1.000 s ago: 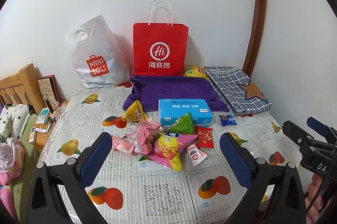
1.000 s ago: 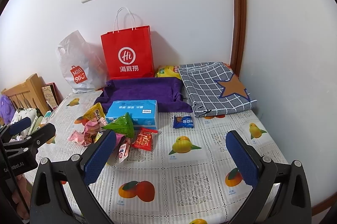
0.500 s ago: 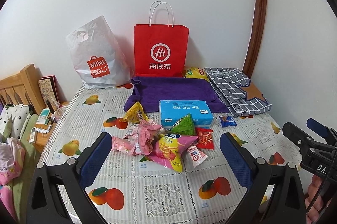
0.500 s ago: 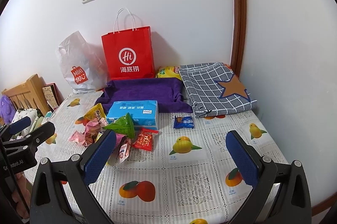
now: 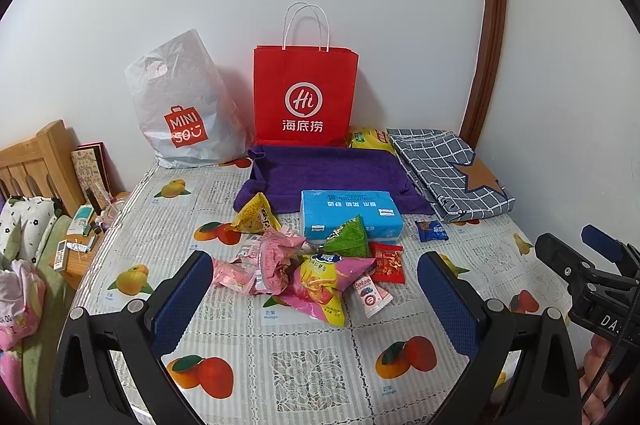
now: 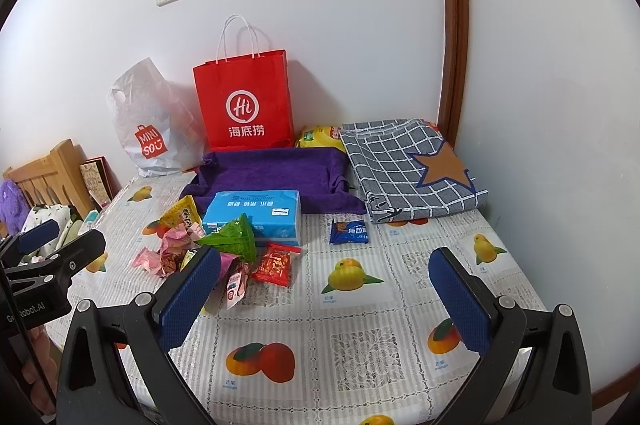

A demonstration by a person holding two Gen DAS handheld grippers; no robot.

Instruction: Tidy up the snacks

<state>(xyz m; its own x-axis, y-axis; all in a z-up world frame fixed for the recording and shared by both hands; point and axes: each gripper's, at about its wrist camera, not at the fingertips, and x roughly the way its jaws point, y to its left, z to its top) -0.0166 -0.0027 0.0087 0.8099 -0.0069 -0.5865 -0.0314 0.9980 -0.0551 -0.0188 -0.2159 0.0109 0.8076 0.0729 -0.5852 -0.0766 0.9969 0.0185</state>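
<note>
Both claws wide apart, empty, above snack pile.

The right gripper hangs wide open and empty over the near edge of the table. A snack pile lies toward the left edge, just before a blue tissue pack; a small blue packet lies apart. A red paper bag stands at the far edge.
</note>
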